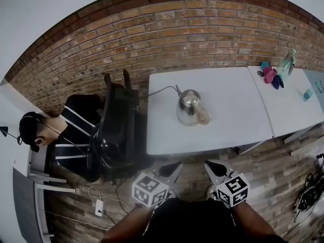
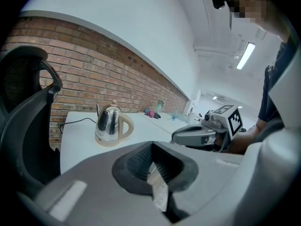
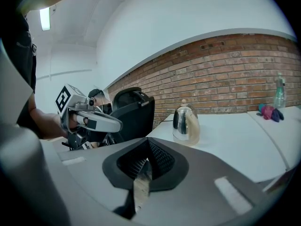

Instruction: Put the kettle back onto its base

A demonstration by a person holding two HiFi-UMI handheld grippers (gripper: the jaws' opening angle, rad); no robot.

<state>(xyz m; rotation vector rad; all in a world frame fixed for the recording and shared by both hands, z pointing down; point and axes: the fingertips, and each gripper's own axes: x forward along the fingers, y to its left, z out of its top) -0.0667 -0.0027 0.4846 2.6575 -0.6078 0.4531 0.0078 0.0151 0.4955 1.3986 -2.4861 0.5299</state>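
So, what takes up most of it?

A red brick wall (image 1: pixel 202 29) across the back, and a plank floor (image 1: pixel 283 181) below it. Along the wall stands a white table (image 1: pixel 223 135), with a second white table (image 1: pixel 291 105) set against its right end.

And to the left?

A black office chair (image 1: pixel 119 125) just beside the first table's left end. Beyond it sits a person (image 1: pixel 76 130) in a dark striped top.

Where are the two grippers?

Both are held out before the table's near edge, over the floor, side by side and pointing toward the table. The left gripper (image 1: pixel 178 166) has its fingers pressed together with nothing between them. The right gripper (image 1: pixel 207 164) is the same, closed and empty. Neither touches the table.

And the kettle?

The kettle (image 1: pixel 190 108) stands upright near the middle of the first table, well apart from both grippers. It is shiny steel with a cream handle, and it sits on its round cream base (image 2: pixel 105 142). A dark cord (image 1: pixel 161 90) runs from behind it to the table's left edge.

Anything smaller?

On the second table, by the wall, there is a clear spray bottle (image 1: pixel 287 64). A few pink and blue things (image 1: pixel 271 76) lie just beside it; I cannot tell what they are.
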